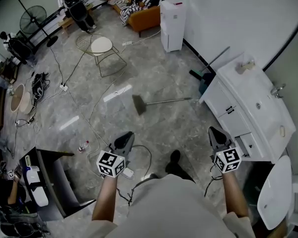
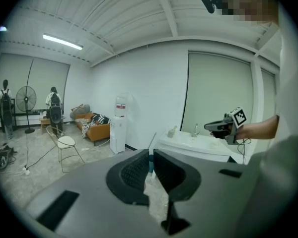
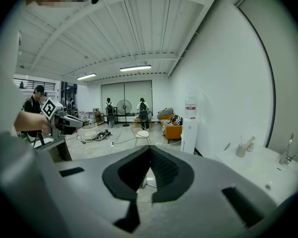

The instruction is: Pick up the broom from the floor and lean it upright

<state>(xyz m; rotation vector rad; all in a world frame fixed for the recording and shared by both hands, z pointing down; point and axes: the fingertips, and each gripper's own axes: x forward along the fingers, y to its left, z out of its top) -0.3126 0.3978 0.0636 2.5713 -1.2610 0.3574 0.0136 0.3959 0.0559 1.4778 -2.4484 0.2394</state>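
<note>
Grey marbled floor (image 1: 154, 128) carries the broom (image 1: 161, 102) at your twelve o'clock. It lies flat, brush head toward nine o'clock, and the handle runs toward three o'clock, its tip near the white sink cabinet (image 1: 238, 108). Your left gripper (image 1: 126, 137), at eleven o'clock, has its jaws pressed almost together, pinching nothing. Your right gripper (image 1: 214, 132), at one o'clock, has its jaw tips meeting, equally empty. Both hang above the floor, well apart from the broom.

One broom (image 1: 161, 102), one chair (image 1: 101, 45), one sofa (image 1: 150, 17)
</note>
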